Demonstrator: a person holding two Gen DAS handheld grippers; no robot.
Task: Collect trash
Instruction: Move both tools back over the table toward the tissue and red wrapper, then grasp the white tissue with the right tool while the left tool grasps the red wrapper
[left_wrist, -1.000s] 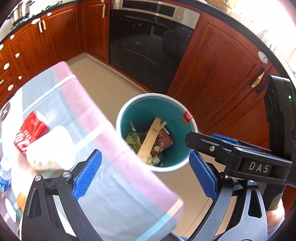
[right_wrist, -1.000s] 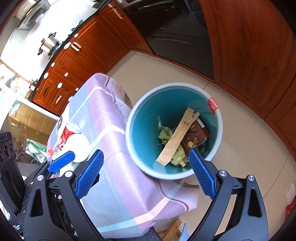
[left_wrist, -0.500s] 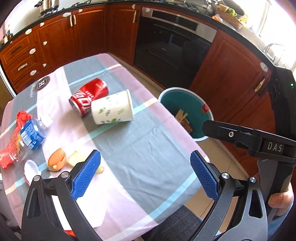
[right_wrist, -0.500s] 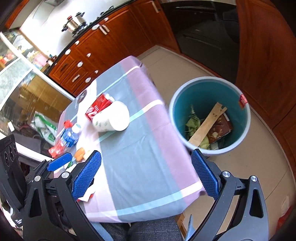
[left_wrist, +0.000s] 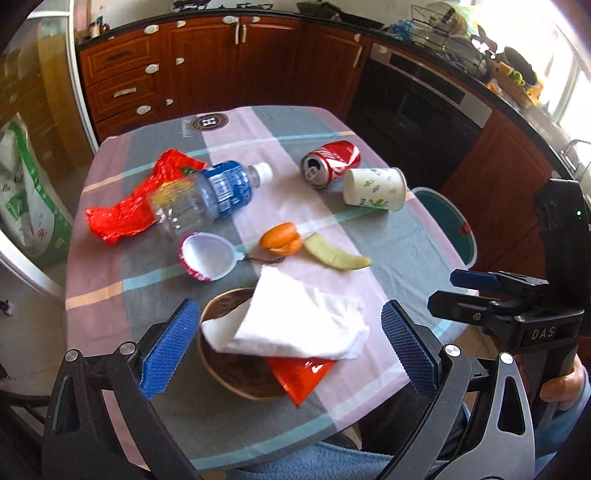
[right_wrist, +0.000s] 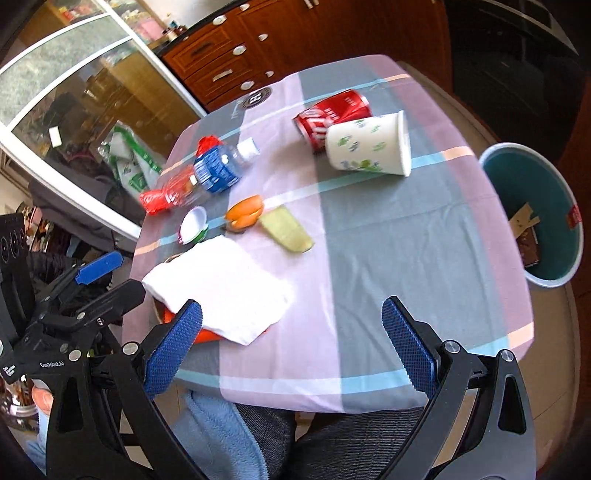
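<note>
We see tablecloth in pink, grey blocks with teal and peach stripes. Can red, white script. Paper cup white, green leaf print. Bottle clear, blue label, white cap. Wrapper bright red. Napkin plain white. Bin teal inside, pale rim. We note jaws padded blue.
</note>
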